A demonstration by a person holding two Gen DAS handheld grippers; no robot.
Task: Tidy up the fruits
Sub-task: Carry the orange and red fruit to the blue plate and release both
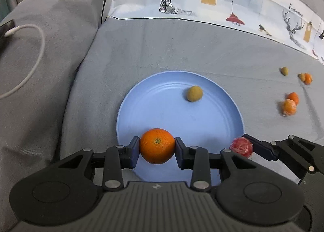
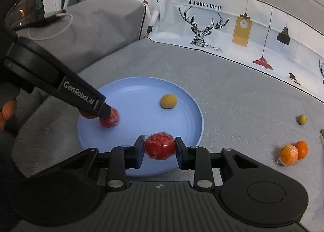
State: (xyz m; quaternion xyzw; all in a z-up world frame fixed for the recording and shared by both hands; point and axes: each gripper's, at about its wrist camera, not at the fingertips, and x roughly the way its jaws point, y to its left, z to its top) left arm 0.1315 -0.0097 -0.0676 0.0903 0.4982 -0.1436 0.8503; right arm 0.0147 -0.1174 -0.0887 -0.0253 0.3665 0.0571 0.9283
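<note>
Both tongs are bringing fruit to the blue plate [image 1: 222, 118]; the left tongs [image 1: 157, 147] squeeze an orange [image 1: 157, 145] over its near edge; the right tongs [image 2: 160, 148] squeeze a wrapped red fruit [image 2: 160, 147] there too; next, lower each, then let go gently.
</note>
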